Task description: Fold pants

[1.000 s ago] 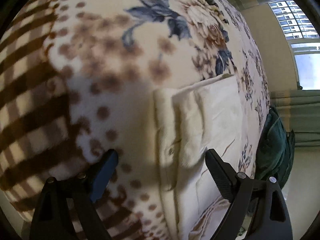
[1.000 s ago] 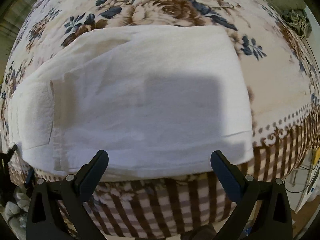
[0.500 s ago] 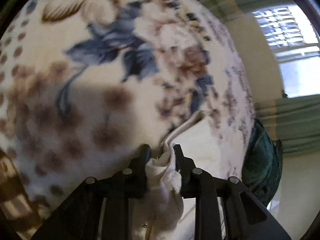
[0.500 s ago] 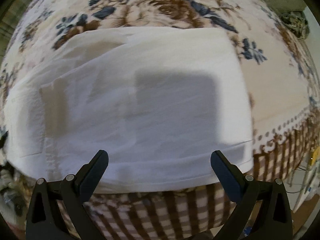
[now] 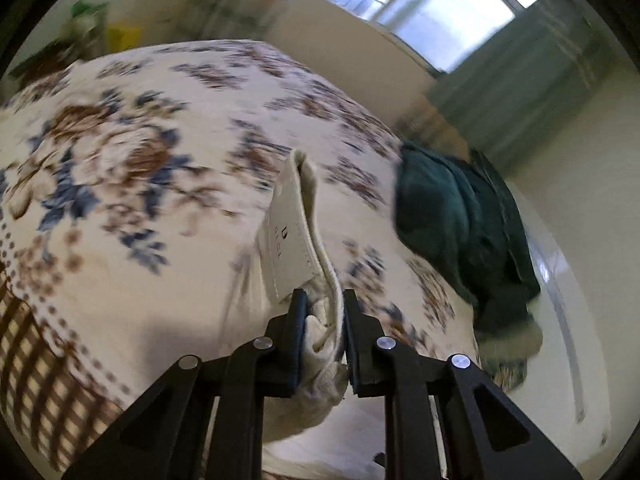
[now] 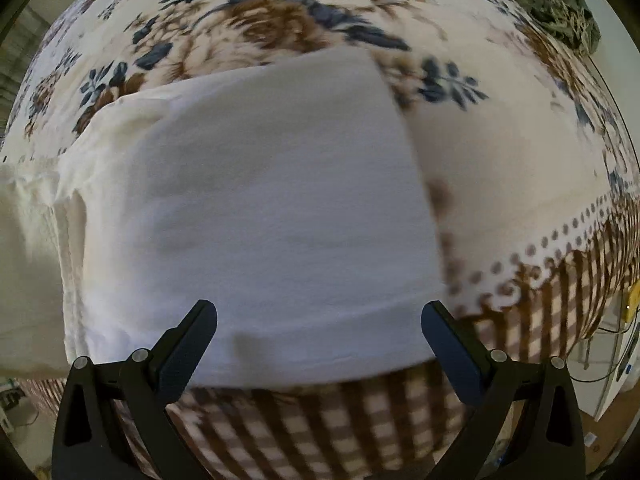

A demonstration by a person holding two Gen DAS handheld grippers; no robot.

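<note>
White pants [image 6: 256,216] lie folded flat on a floral blanket [image 6: 500,160] on a bed. My right gripper [image 6: 318,320] is open and hovers over the near hem of the pants, close to the bed's front edge. My left gripper [image 5: 322,312] is shut on the waistband end of the pants [image 5: 296,232] and has it lifted off the blanket, so the band stands up on edge in front of the camera. That lifted end shows at the left rim of the right wrist view [image 6: 28,240].
A dark green garment [image 5: 460,236] lies bunched at the far side of the bed. The blanket's brown checked border [image 6: 320,412] hangs over the near edge. A window [image 5: 420,0] and green curtains [image 5: 520,80] are beyond the bed.
My left gripper closed on the waistband end and has lifted it and swung up, so the view now shows the room. My right gripper stayed open and drifted slightly over the pants.
</note>
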